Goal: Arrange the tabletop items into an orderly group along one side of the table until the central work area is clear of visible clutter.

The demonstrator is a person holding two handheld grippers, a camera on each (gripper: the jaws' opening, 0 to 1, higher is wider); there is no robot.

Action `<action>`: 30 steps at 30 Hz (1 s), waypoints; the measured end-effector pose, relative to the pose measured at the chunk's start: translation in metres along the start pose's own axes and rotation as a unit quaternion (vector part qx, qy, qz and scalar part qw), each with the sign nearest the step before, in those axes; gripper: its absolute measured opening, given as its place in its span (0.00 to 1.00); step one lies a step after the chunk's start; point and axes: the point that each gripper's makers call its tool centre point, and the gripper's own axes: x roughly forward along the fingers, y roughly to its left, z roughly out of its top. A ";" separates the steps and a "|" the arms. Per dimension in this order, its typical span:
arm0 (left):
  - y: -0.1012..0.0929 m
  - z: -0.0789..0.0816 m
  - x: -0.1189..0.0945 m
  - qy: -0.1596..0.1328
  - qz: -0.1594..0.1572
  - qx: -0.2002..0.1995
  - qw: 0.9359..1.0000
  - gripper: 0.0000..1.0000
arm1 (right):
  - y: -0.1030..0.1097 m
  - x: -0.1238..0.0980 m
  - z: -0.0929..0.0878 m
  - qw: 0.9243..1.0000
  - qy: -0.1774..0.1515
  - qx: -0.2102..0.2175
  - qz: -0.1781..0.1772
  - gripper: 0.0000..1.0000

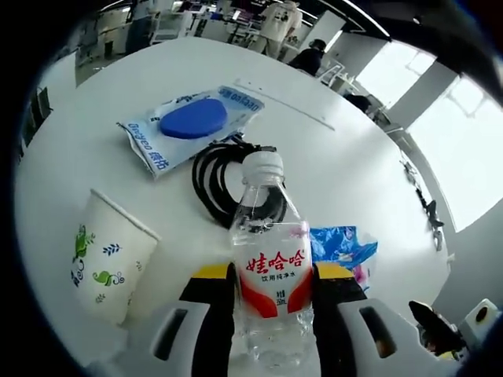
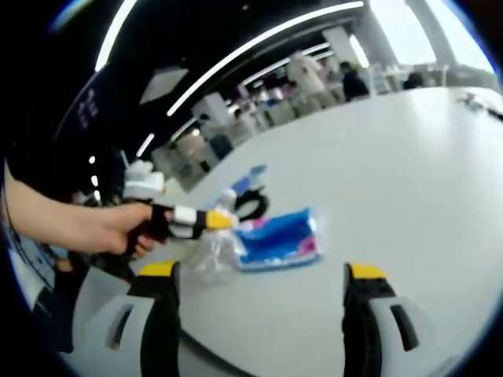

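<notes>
Left hand-held gripper (image 1: 273,294) pinching upright bottle (image 1: 269,267) mid-bench (image 1: 354,157), long axis vertical, cup (image 1: 106,263) just left, cable (image 1: 224,177) beyond. Right hand-held gripper (image 2: 259,302) spread, holding nothing, nearer blue packet (image 2: 279,238) straight ahead.

Bottle (image 1: 269,259) clear glossy plastic; cup (image 1: 108,255) matt printed paper; table (image 1: 346,157) smooth white; cable (image 1: 216,177) black rubbery.
</notes>
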 end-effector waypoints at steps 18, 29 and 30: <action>-0.012 0.003 -0.008 -0.028 -0.002 0.104 0.994 0.35 | 0.012 0.037 0.059 0.994 -0.070 0.087 0.016 0.80; -0.014 0.008 -0.015 -0.052 0.000 0.144 0.988 0.35 | 0.035 0.062 0.069 0.993 -0.065 0.089 0.049 0.79; -0.014 0.008 -0.016 -0.055 -0.002 0.147 0.988 0.35 | 0.036 0.063 0.069 0.993 -0.065 0.090 0.051 0.79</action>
